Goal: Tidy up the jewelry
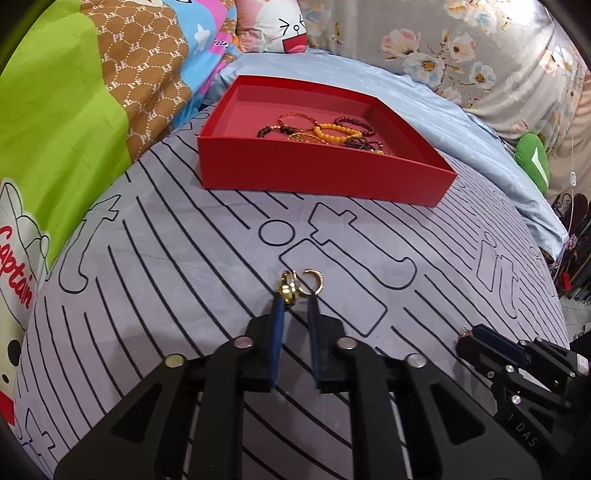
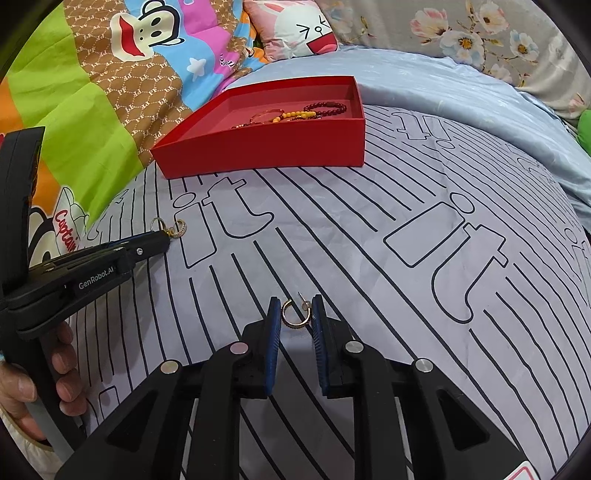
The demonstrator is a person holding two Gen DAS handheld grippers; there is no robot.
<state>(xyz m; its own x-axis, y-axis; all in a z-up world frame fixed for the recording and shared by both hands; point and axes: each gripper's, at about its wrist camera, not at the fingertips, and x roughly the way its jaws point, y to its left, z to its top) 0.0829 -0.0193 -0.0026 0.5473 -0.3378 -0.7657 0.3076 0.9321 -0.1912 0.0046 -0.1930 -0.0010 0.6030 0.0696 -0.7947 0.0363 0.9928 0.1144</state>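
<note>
A striped grey bedsheet (image 2: 369, 229) covers the bed, with a cartoon monkey blanket (image 2: 110, 74), rabbit-face pillow (image 2: 299, 29) and floral quilt (image 1: 461, 48) behind.

Each camera sat low on its own gripper, looking forward along the fingers across the striped sheet (image 1: 177, 258) toward the red box (image 1: 321, 173) — near the bedding, far from the pillows. The left view (image 1: 295, 295) caught the right gripper (image 1: 476, 338) at its right edge; the right view showed the left at its left edge. Both shared box, sheet and quilt (image 2: 92, 122).
</note>
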